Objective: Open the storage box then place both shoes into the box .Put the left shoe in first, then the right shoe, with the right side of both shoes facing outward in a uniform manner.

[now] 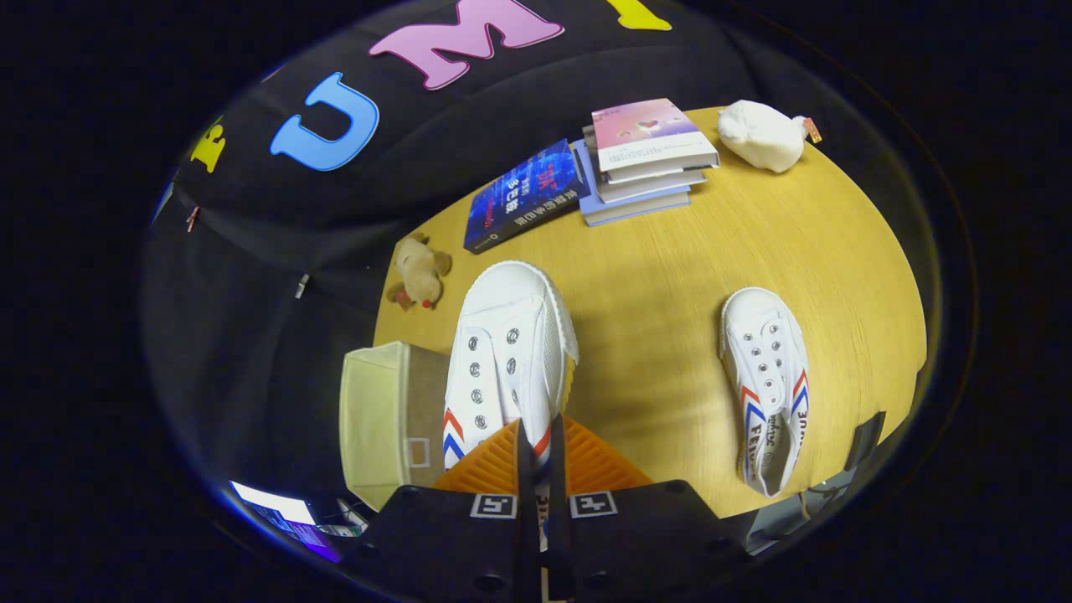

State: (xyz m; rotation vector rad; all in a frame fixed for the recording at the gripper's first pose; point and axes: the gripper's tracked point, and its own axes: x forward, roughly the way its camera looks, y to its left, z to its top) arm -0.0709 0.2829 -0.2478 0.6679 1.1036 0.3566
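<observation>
One shoe (511,360) is hanging from our gripper (543,469), fingers pinching its heel collar so it is carrying toe-forward beside the open storage box (377,419); the other shoe (766,385) is waiting off to the right on the table (653,276).

tool (540,456) clamped on white shoe (507,352) above storage box (377,419), second shoe (766,385) on table (662,276)

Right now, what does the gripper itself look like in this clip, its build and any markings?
The gripper has two dark, boxy finger carriers side by side, each carrying a small square black-and-white tracking marker on top. Screw holes show along the carriers' lower faces. The fingers are wedge-shaped with fine parallel ribs across their surfaces. No cables or sleeve are visible.
</observation>
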